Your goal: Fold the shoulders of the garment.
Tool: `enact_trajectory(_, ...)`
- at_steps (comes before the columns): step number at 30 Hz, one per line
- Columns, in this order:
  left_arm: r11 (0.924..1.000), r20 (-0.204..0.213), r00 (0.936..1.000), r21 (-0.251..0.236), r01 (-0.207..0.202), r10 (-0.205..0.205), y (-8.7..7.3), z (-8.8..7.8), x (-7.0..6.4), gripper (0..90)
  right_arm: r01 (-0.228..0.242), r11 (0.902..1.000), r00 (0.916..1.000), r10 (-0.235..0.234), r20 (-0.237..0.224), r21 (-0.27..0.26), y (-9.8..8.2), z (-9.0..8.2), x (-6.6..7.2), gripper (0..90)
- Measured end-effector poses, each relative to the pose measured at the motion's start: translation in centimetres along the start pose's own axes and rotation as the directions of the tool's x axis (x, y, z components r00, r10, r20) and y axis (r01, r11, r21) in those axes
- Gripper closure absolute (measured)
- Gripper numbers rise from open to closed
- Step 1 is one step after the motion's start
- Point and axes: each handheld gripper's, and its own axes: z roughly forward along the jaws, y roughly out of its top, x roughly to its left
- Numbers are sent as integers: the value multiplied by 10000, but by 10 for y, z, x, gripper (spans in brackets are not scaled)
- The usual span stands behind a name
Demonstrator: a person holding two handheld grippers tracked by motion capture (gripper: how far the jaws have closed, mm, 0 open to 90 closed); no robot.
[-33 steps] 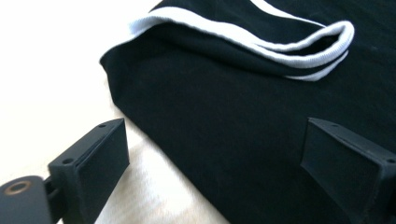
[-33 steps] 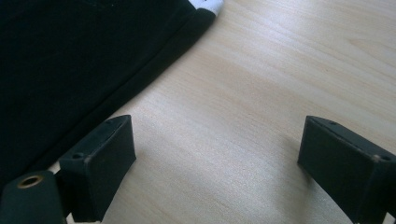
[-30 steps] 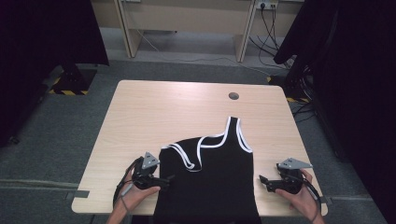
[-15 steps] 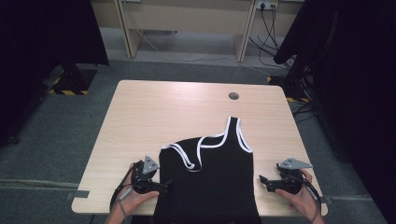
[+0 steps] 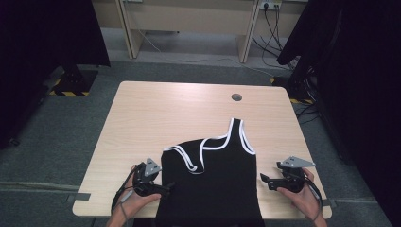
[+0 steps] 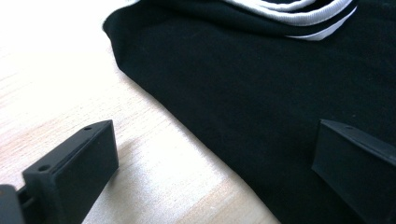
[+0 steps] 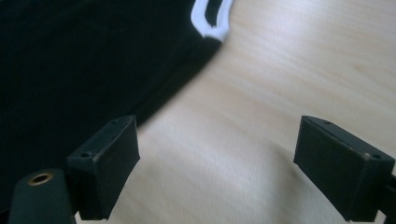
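A black tank top (image 5: 213, 182) with white trim lies flat on the near half of the wooden table (image 5: 165, 113), its hem hanging over the front edge. One strap (image 5: 239, 132) points away from me; the other is folded across the chest. My left gripper (image 5: 166, 187) is open at the garment's left edge. In the left gripper view (image 6: 210, 172) that edge of the black cloth (image 6: 261, 84) runs between the jaws, one jaw over bare wood, the other over fabric. My right gripper (image 5: 263, 178) is open just beside the right edge; in its own view (image 7: 224, 168) the cloth (image 7: 84, 60) lies by one jaw.
A round cable hole (image 5: 236, 97) sits near the table's far edge. Black curtains (image 5: 42, 42) hang on both sides. A pale desk (image 5: 189, 19) and floor cables (image 5: 279, 33) lie beyond the table. A yellow-black striped base (image 5: 71, 92) sits on the floor at left.
My left gripper has slid slightly nearer the front edge and onto the garment's left side. The right gripper has barely shifted. The tank top lies as before.
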Motion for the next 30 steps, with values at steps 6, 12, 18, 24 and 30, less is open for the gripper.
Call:
enact_trajectory(6,10000,-2,10000,-1,0,0,0,0,0,0,-63,9994,9996,53,-285,-332,25,11,-2,165)
enact_trajectory(12,10000,-13,10000,-22,13,-13,0,0,0,0,13,9995,9994,-24,-354,-308,45,26,0,174)
enact_trajectory(18,10000,-15,10000,-21,12,-12,0,0,0,0,-52,9995,9993,41,-371,-303,58,39,0,180)
enact_trajectory(24,10000,-21,10000,-20,19,-19,0,0,0,0,-91,9994,9993,78,-375,-344,70,49,-2,184)
enact_trajectory(30,10000,-22,10000,4,19,-19,0,0,0,0,-116,9993,9990,101,-439,-352,81,59,-1,189)
